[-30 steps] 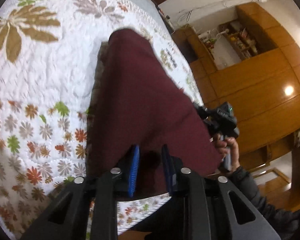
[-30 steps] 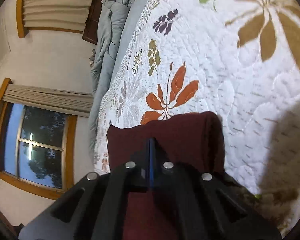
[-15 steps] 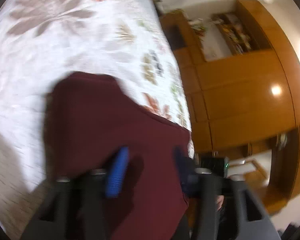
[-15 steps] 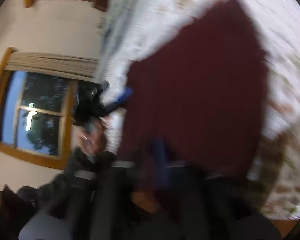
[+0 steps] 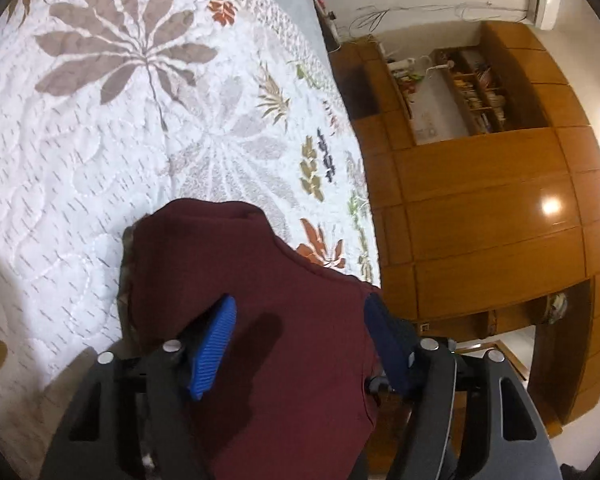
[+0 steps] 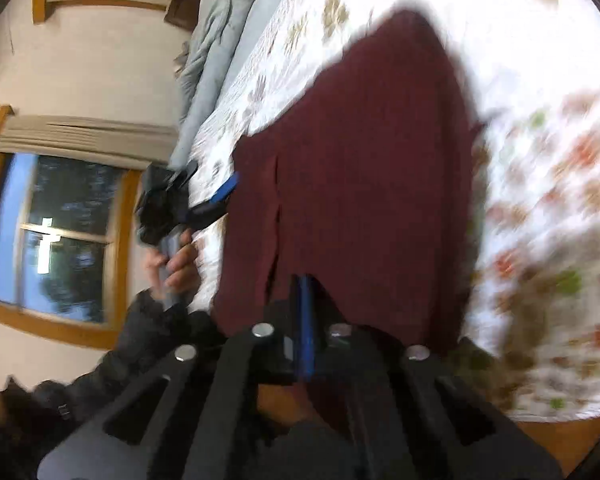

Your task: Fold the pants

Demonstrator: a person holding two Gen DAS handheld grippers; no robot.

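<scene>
The maroon pants (image 5: 260,320) lie folded on the floral quilt at the bed's near edge. They also show in the right wrist view (image 6: 372,184). My left gripper (image 5: 300,340) is open, its blue pads spread wide just above the cloth and holding nothing. In the right wrist view the left gripper (image 6: 216,196) sits at the pants' left edge. My right gripper (image 6: 306,304) is shut on the near edge of the pants, blue pads pressed together.
The white floral quilt (image 5: 120,140) covers the bed. A wooden wardrobe and shelves (image 5: 480,200) stand to the right. A grey duvet (image 6: 212,40) lies bunched at the head of the bed, and a window (image 6: 56,232) is on the left wall.
My left gripper has let go of the pants and opened wide. My right gripper has swung round with its hold kept, and the pants now lie folded shorter.
</scene>
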